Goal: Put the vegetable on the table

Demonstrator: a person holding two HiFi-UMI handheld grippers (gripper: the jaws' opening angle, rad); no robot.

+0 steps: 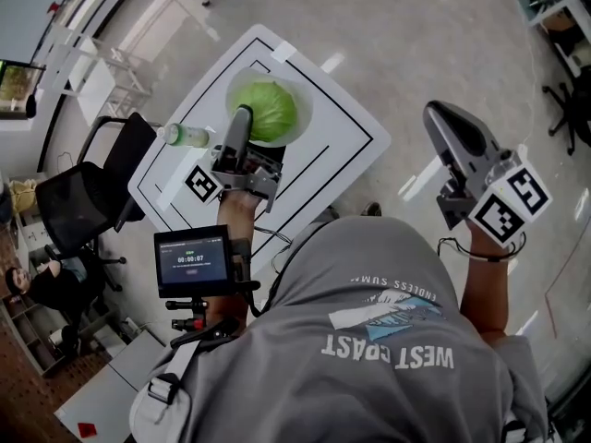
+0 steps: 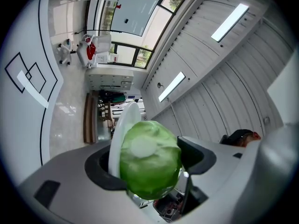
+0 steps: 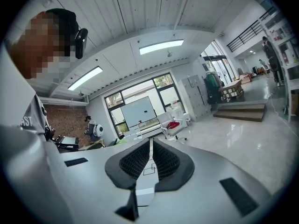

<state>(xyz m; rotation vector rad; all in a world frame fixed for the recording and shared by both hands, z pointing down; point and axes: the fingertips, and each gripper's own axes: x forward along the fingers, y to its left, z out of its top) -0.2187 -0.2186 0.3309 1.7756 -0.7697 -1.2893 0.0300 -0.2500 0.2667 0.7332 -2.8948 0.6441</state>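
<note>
A round green cabbage (image 1: 266, 109) sits on a white plate (image 1: 300, 89) on the white table (image 1: 346, 150). My left gripper (image 1: 244, 120) reaches in from the cabbage's near left side and is turned on its side. In the left gripper view the cabbage (image 2: 149, 157) fills the gap between the two dark pads. The plate (image 2: 122, 132) stands edge-on between the cabbage and the left-hand pad. My right gripper (image 1: 441, 116) is held up to the right, off the table. Its pads (image 3: 166, 161) are together with nothing between them.
A clear bottle (image 1: 185, 136) lies at the table's left edge. A black chair (image 1: 88, 192) stands left of the table. A small screen (image 1: 192, 260) is mounted on the left forearm. Black lines and white tape mark the tabletop. Grey floor surrounds the table.
</note>
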